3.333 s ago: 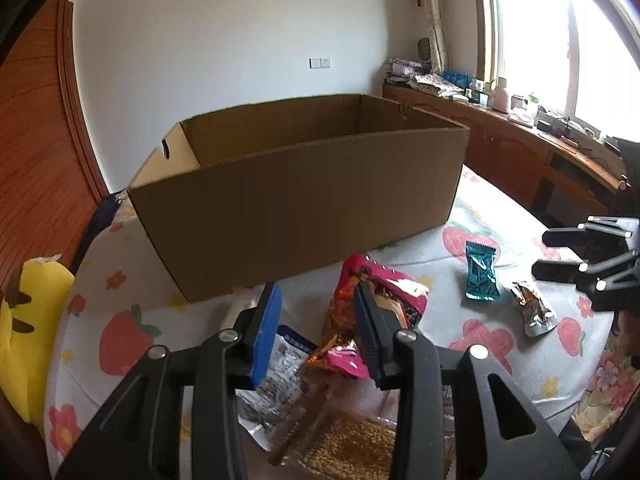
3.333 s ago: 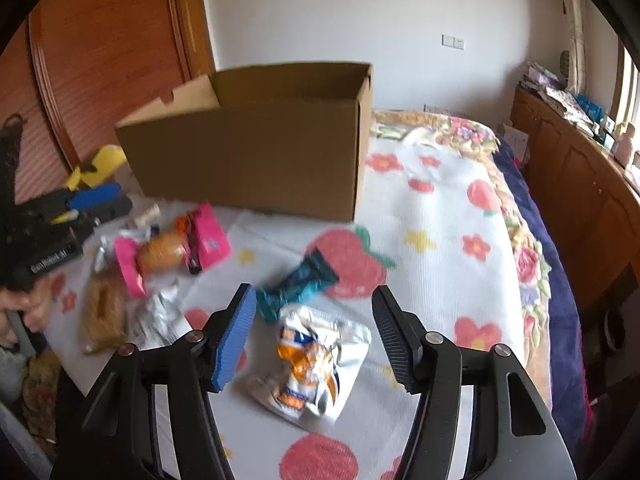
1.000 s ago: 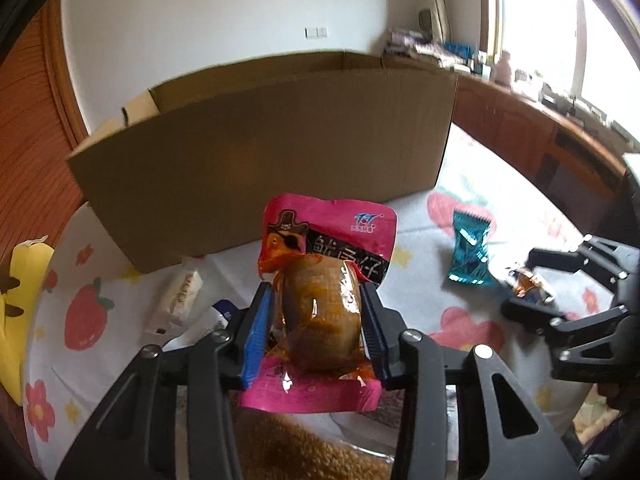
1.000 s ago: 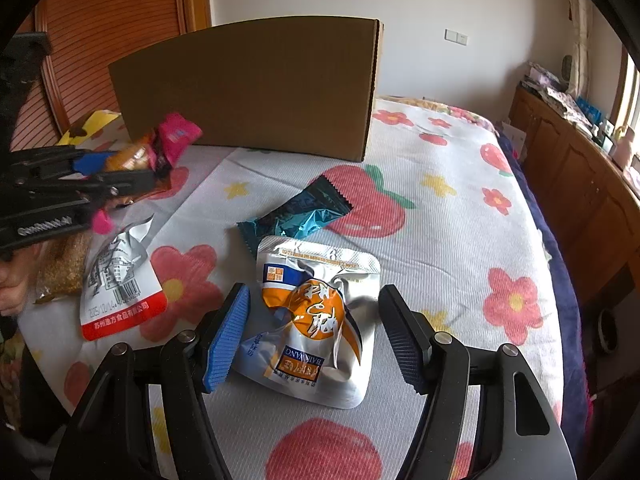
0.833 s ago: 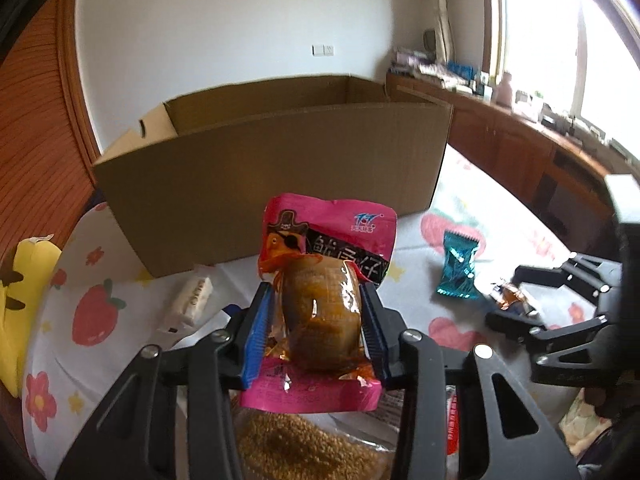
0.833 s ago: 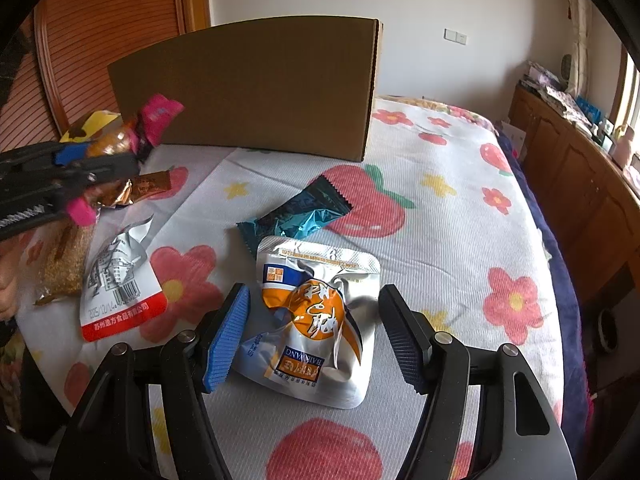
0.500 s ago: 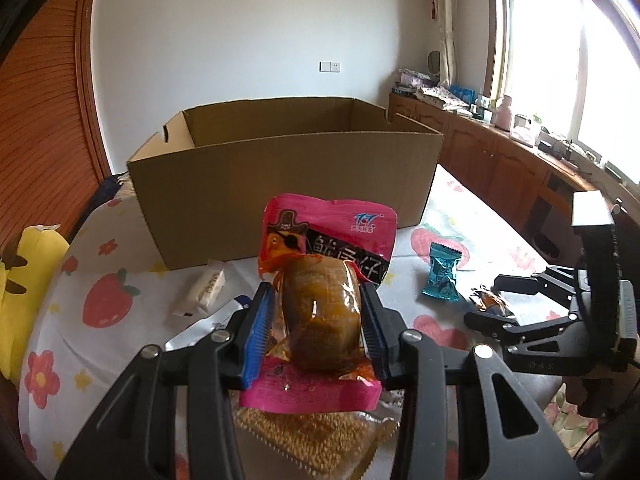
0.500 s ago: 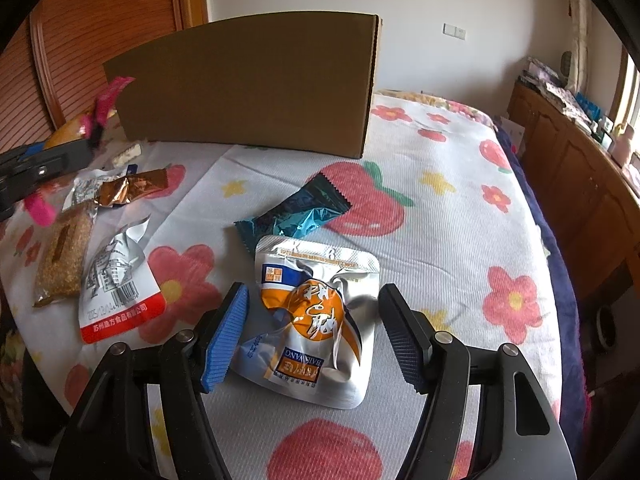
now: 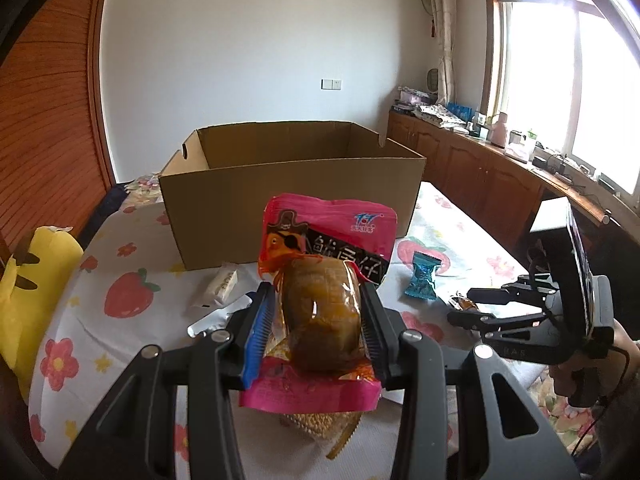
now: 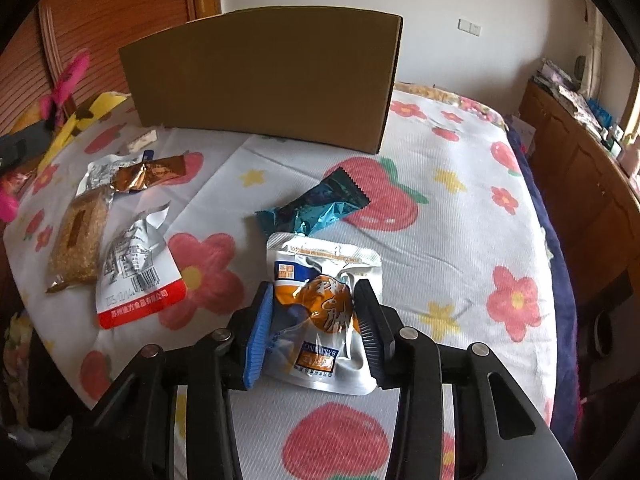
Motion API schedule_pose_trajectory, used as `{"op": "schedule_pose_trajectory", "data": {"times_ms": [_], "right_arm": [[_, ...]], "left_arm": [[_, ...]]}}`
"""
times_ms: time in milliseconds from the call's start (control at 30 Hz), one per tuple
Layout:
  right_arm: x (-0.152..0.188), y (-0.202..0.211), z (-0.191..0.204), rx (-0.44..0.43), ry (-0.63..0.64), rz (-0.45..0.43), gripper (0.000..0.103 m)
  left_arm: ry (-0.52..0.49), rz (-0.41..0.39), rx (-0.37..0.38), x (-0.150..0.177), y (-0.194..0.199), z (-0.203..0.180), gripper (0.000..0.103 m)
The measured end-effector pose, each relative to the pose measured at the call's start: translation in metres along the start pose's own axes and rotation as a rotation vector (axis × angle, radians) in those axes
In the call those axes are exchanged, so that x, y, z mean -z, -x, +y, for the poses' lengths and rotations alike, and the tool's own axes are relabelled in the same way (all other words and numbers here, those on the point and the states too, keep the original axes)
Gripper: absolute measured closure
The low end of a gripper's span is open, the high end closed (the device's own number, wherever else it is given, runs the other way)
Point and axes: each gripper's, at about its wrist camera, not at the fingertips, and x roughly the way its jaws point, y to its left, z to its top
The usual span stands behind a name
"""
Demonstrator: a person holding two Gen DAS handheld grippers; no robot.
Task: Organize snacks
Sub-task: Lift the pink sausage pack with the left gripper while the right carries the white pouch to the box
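Squarely between the left hand-held gripper [image 9: 318, 320] pads, the pink snack packet [image 9: 320, 300].

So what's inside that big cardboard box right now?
Only bare inner walls show inside the cardboard box from the left wrist view; its front wall hides the floor, so any snacks lying there cannot be seen.
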Motion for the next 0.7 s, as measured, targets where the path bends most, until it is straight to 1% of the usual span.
{"op": "schedule_pose_trajectory", "data": {"times_ms": [167, 267, 533, 700], "right_arm": [[0.001, 0.012, -0.003, -0.044, -0.042, -0.024, 0.065], [0.000, 0.020, -0.001, -0.051, -0.047, -0.040, 0.066], [-0.008, 0.045, 0.011, -0.059, -0.023, -0.101, 0.065], [-0.024, 0.065, 0.018, -0.065, 0.015, -0.148, 0.065]], "left_arm": [[0.001, -0.005, -0.005, 0.001, 0.008, 0.001, 0.062], [0.000, -0.014, -0.005, -0.001, 0.013, 0.000, 0.062], [0.003, -0.029, -0.012, -0.004, 0.018, 0.000, 0.062], [0.004, -0.050, -0.023, -0.017, 0.018, 0.006, 0.062]]}}
